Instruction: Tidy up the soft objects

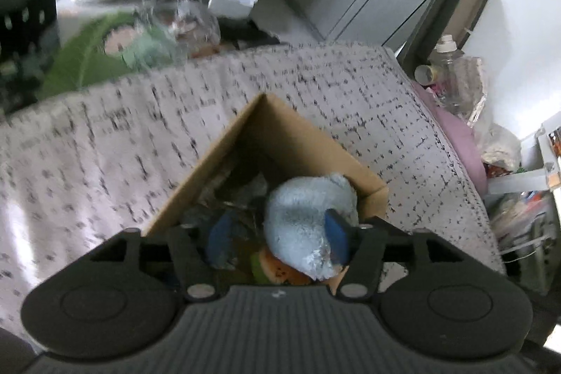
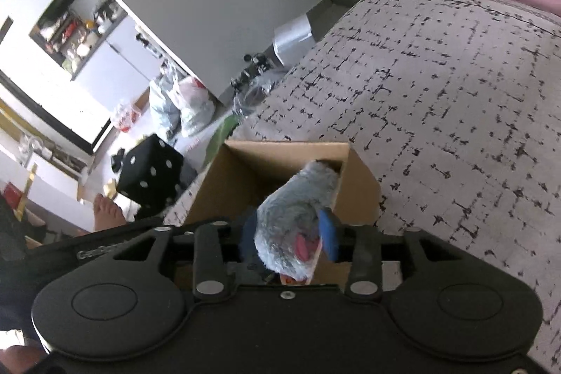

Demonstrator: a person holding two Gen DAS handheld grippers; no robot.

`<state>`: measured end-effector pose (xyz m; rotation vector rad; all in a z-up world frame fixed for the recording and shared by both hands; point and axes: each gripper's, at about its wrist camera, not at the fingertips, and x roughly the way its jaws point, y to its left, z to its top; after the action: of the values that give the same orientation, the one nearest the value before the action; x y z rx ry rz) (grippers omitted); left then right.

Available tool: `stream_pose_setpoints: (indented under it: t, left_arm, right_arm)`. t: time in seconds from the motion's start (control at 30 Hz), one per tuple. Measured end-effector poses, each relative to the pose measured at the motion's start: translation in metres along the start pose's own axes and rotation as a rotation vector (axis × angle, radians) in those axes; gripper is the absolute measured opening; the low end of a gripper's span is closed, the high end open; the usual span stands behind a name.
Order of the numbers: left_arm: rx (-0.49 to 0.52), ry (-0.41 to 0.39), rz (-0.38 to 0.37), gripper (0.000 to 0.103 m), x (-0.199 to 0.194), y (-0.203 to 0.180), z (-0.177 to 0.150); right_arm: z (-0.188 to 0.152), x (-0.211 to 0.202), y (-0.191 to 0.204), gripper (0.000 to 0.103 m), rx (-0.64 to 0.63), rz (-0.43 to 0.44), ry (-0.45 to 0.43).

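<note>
Cardboard box point(image 1: 280, 142) stands open on a bed cover point(image 1: 105, 142) with a black broken-grid print, and both cameras look down into it. In the left wrist view, at about 10 o'clock from the box and past the edge of the bed, a green plush toy point(image 1: 105, 51) lies on the floor, blurred. The left gripper point(image 1: 277, 239) is at the bottom of this view, and its two blue pads stand wide apart; a pale blue plush toy point(image 1: 305, 223) sits between them, touching the right pad point(image 1: 336, 233), while the left pad is clearly away from it, so the jaws are open and not squeezing. Under this toy an orange and green soft thing point(image 1: 273, 269) shows inside the box, too hidden to name. At 3 o'clock from the box a pink pillow point(image 1: 459, 135) lies along the edge of the bed. In the right wrist view a black cube with white dots point(image 2: 150, 174) is on the floor at 9 o'clock from the box point(image 2: 291, 149). The right gripper point(image 2: 291, 240) holds a grey-blue plush toy point(image 2: 298, 216) between its pads, both pressing on its sides, with the upper end of the toy over the open box. The bed cover point(image 2: 455, 93) fills the right half.
</note>
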<state>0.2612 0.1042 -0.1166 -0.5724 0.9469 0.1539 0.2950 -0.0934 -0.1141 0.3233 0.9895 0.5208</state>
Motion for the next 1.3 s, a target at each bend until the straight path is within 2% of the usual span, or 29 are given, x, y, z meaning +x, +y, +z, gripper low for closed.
stream_pose_setpoints:
  t: [0.07, 0.2, 0.27, 0.43, 0.57, 0.77, 0.93, 1.17, 1.3]
  left_arm:
    - [0.02, -0.014, -0.007, 0.076, -0.011, -0.004, -0.001]
    - [0.045, -0.029, -0.02, 0.08, -0.031, -0.014, -0.007]
    - [0.056, -0.027, -0.024, 0.083, -0.039, -0.017, -0.012]
    - [0.088, -0.046, -0.016, 0.086, -0.065, -0.022, -0.026]
    - [0.107, -0.058, -0.001, 0.091, -0.086, -0.022, -0.036]
    - [0.115, -0.077, -0.002, 0.093, -0.116, -0.022, -0.05]
    - [0.149, -0.082, 0.011, 0.097, -0.139, -0.026, -0.064]
    - [0.171, -0.114, 0.021, 0.097, -0.172, -0.027, -0.083]
    - [0.197, -0.133, 0.016, 0.097, -0.19, -0.033, -0.096]
  right_arm:
    - [-0.002, -0.01, -0.004, 0.046, 0.012, -0.008, -0.011]
    - [-0.008, -0.03, -0.008, 0.05, 0.029, 0.006, -0.033]
    - [-0.011, -0.04, -0.009, 0.058, 0.028, 0.012, -0.05]
    - [-0.022, -0.069, -0.01, 0.062, 0.038, -0.003, -0.094]
    - [-0.029, -0.09, -0.012, 0.079, 0.045, -0.022, -0.128]
    - [-0.045, -0.122, -0.013, 0.088, 0.049, -0.039, -0.158]
    - [-0.058, -0.146, -0.015, 0.09, 0.058, -0.047, -0.183]
    - [-0.075, -0.187, -0.006, 0.103, 0.051, -0.047, -0.226]
    - [-0.088, -0.21, -0.003, 0.103, 0.045, -0.059, -0.26]
